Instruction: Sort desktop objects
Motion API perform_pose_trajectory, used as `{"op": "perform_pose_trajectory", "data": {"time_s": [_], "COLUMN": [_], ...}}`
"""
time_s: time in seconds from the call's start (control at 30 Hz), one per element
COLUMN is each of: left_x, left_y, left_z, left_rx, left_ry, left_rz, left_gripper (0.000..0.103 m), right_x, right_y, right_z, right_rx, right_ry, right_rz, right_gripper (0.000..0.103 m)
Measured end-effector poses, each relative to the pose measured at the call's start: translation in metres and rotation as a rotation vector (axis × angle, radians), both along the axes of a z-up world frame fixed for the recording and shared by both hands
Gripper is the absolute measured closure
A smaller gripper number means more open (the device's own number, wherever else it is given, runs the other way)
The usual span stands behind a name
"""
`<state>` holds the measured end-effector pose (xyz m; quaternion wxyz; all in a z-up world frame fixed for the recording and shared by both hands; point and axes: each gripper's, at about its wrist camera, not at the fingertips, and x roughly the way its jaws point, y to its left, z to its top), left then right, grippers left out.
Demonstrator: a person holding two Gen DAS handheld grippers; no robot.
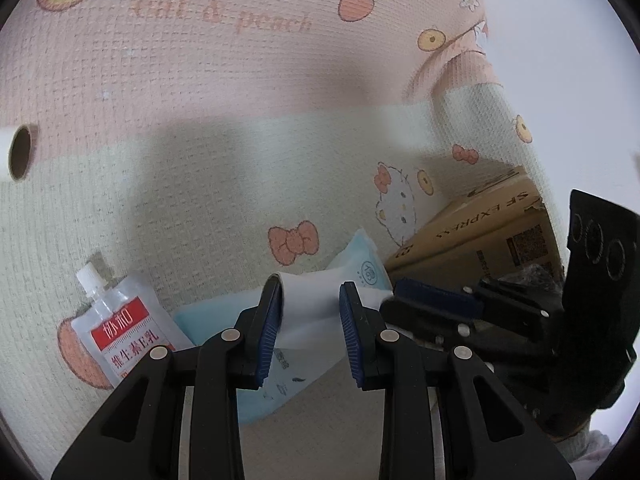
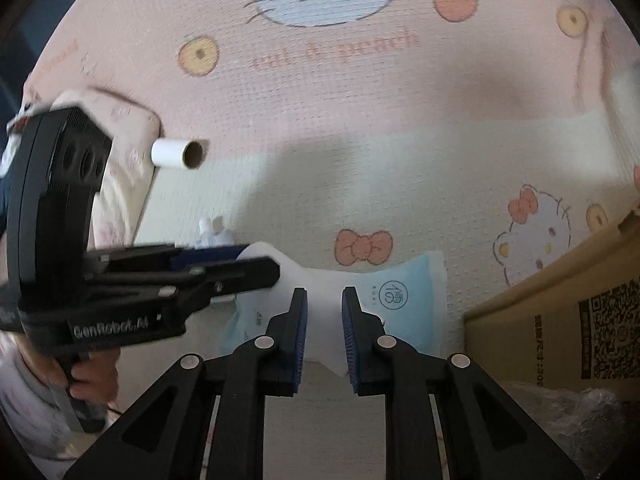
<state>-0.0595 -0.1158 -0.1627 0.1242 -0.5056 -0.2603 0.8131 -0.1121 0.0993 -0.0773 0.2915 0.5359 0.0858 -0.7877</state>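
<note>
1. Tongs first: my left tongs (image 1: 310,292) are clenched on a white sheet (image 1: 308,304), which fills the gap from one blue pad to the other.
2. My right tongs (image 2: 323,300) are squeezed in close on the same white sheet, which runs up between their pads. They come in from the right, with their tip just beside my left pair.
3. In the right wrist view my left tongs reach in from the left, and the end of the sheet sticks out past their tip. A hand (image 2: 92,376) grips their handle low at the left edge.
4. The sheet lies over a pale blue tissue pack (image 2: 408,300), which rests flat on the mat (image 1: 200,80) under both pairs of tongs. One end of the pack points toward the box. I cannot tell whether the sheet is lifted clear of the pack.
5. A clear pouch (image 1: 120,320) with a red label and a white cap lies on the mat just left of the pack, touching or overlapping its corner.
6. A brown cardboard box (image 2: 540,320) stands at the right, near the pack, with printed codes on its side.
7. A white cardboard tube (image 2: 176,153) lies on its side farther up the mat, well apart from the pack, its open end facing right.
8. The mat is printed with cats, bows and peaches.
</note>
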Motion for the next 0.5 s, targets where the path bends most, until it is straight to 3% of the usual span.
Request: {"op": "perform_pose_trajectory", "data": {"time_s": [0.13, 0.33, 0.4, 0.5], "left_x": [-0.006, -0.008, -0.006, 0.002], "left_y": [0.001, -0.001, -0.004, -0.013], "left_z": [0.000, 0.001, 0.005, 0.012], "left_rx": [-0.020, -0.020, -0.012, 0.076], "left_ry": [-0.001, -0.009, -0.012, 0.013], "left_rz": [-0.013, 0.007, 0.048, 0.101], "left_gripper": [0.071, 0.071, 0.059, 0.054], "right_x": [0.006, 0.013, 0.013, 0.013], "right_y": [-0.003, -0.005, -0.005, -0.007], "right_z": [-0.006, -0.009, -0.010, -0.011], "right_rx": [-0.008, -0.003, -0.004, 0.001], "right_ry": [-0.046, -0.027, -0.031, -0.030], "right_rz": [0.059, 0.075, 0.071, 0.074], "right_gripper": [0.088, 0.088, 0.088, 0.088]}}
